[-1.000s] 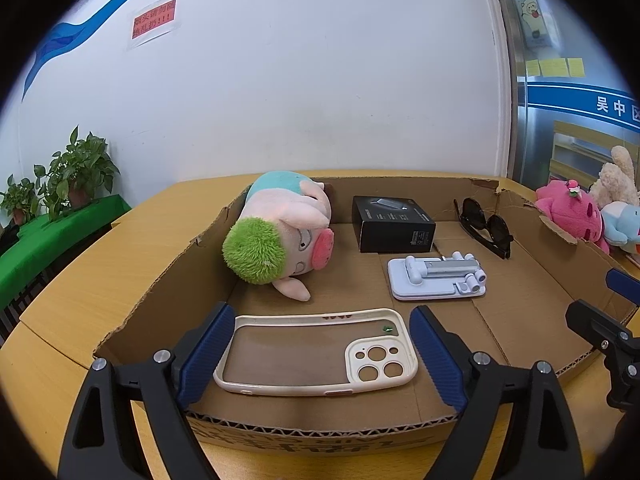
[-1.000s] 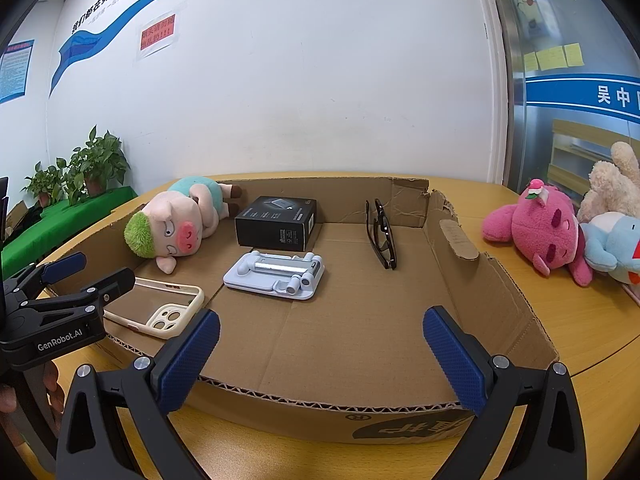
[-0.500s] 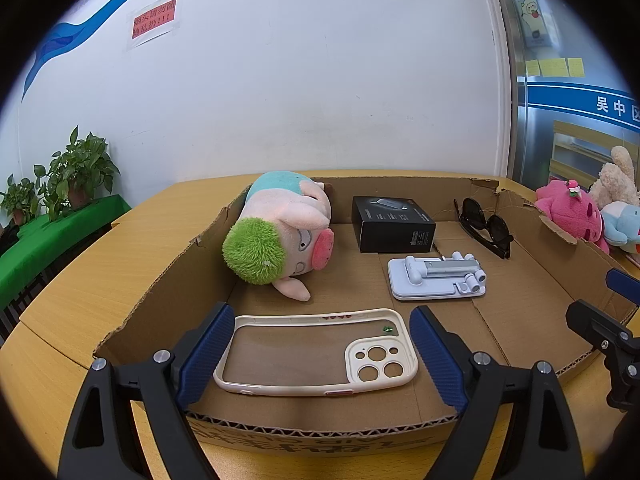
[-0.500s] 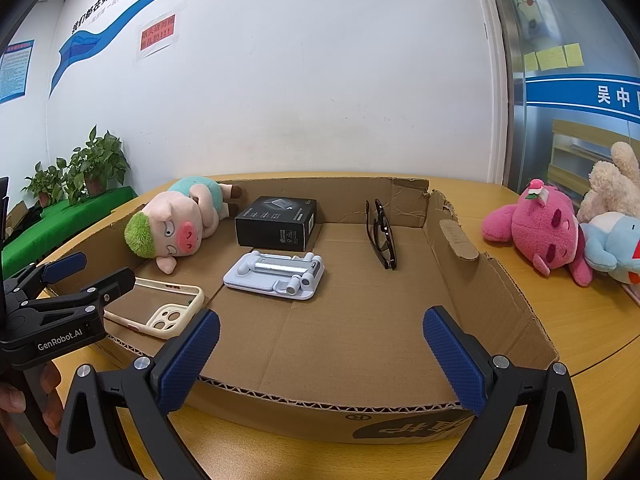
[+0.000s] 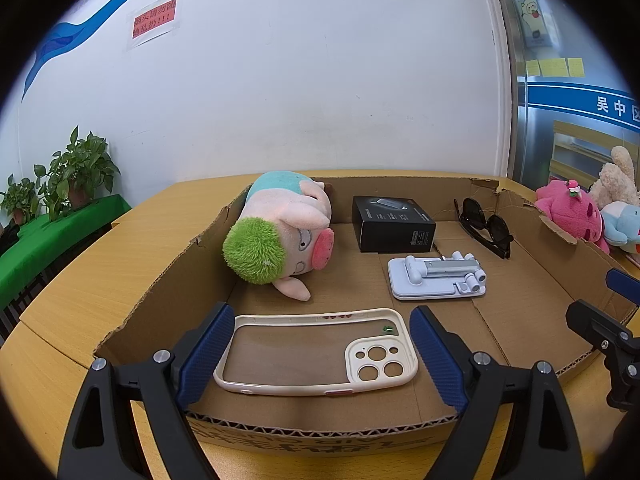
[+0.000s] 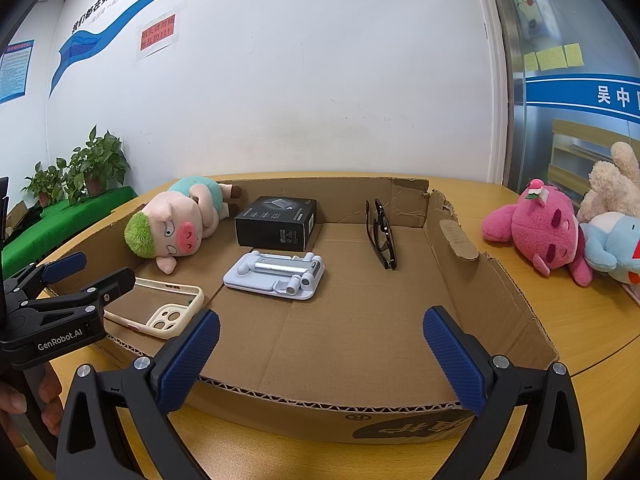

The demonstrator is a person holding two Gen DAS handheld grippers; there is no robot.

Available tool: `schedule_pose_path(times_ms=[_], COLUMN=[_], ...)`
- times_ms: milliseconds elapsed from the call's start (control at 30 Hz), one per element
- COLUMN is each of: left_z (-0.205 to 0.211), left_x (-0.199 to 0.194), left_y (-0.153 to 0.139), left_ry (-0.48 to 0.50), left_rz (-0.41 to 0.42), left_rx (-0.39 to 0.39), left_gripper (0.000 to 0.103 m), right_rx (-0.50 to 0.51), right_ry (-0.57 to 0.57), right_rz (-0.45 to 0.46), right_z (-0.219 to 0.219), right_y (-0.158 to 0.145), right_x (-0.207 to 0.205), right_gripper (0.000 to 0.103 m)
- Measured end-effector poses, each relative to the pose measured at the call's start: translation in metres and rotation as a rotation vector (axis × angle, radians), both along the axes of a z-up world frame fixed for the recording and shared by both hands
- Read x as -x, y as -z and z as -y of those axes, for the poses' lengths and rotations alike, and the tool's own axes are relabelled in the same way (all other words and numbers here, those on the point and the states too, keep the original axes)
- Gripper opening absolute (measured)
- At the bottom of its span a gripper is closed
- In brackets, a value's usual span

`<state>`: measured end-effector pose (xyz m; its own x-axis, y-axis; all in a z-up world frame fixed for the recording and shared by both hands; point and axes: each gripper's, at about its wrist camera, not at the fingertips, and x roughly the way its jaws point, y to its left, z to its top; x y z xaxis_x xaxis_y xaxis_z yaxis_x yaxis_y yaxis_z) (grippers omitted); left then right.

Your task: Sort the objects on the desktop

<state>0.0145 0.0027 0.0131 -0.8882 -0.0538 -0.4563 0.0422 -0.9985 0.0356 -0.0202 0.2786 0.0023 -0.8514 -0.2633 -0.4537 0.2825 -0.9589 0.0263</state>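
A shallow cardboard tray (image 5: pixel 168 280) (image 6: pixel 500 292) lies on the wooden table. In it are a cream phone case (image 5: pixel 316 354) (image 6: pixel 160 308), a pig plush with green hair (image 5: pixel 280 236) (image 6: pixel 176 220), a black box (image 5: pixel 394 224) (image 6: pixel 276 222), a white folding phone stand (image 5: pixel 436 278) (image 6: pixel 276 276) and black sunglasses (image 5: pixel 486 226) (image 6: pixel 382 234). My left gripper (image 5: pixel 320 356) is open at the tray's near edge, its fingers either side of the phone case. My right gripper (image 6: pixel 322 360) is open and empty at the near edge.
A pink plush (image 6: pixel 540 228), a beige plush (image 6: pixel 612 184) and a light blue plush (image 6: pixel 616 244) lie on the table right of the tray. Potted plants (image 6: pixel 84 168) stand on a green surface at far left. A white wall is behind.
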Motion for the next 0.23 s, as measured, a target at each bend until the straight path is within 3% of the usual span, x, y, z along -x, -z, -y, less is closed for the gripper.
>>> schedule_pose_path(times_ms=[233], left_z=[0.0011], left_x=[0.0015], left_y=[0.0001], left_ry=[0.006], left_rz=[0.001], left_rx=[0.000], left_gripper=[0.089], right_rx=[0.000], right_ry=[0.001], right_rz=[0.000], right_z=[-0.0001], right_y=[-0.0003], right_x=[-0.0002], right_gripper=[0.103])
